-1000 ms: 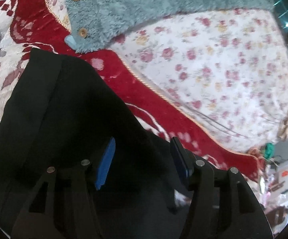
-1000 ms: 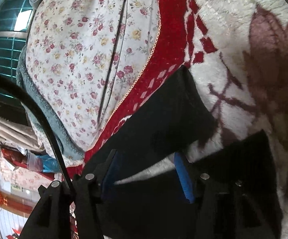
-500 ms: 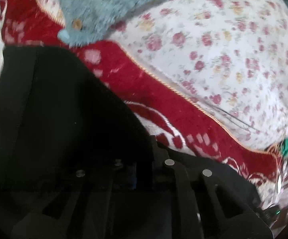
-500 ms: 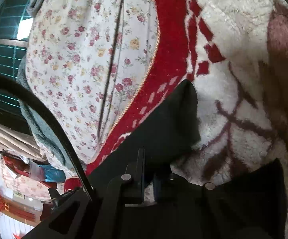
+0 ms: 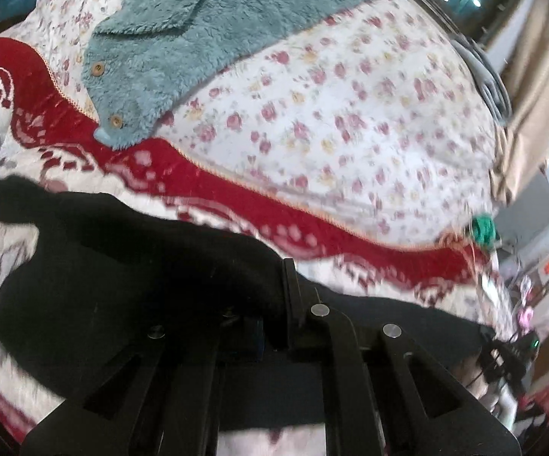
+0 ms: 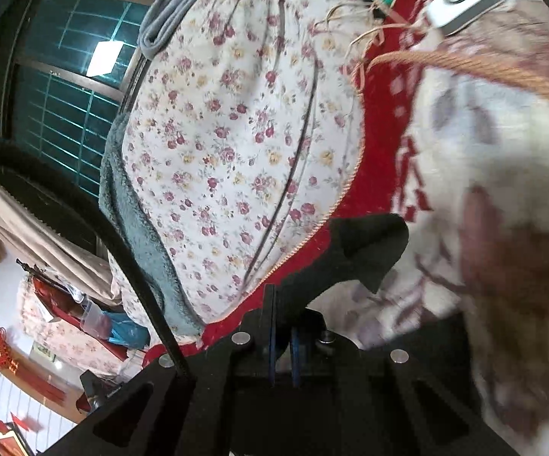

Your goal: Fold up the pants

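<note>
Both pairs of jaws, wide apart a second before, had closed and lifted with cloth between them. At six o'clock in the left wrist view, the left gripper [image 5: 274,326] was clamped on an edge of the soft black fabric pants [image 5: 130,266], which trailed away toward nine o'clock over the white-and-red patterned plush blanket [image 5: 206,178]. The right gripper [image 6: 282,345], likewise at six o'clock in its own view, pinched another black edge that rose toward one o'clock. Such cloth looked light, limp and prone to sagging, so it seemed best taken at corners or hems, pulled taut between both hands. A teal fleece garment with wooden buttons [image 5: 183,30] lay at twelve o'clock on the floral quilt [image 5: 350,114].
</note>
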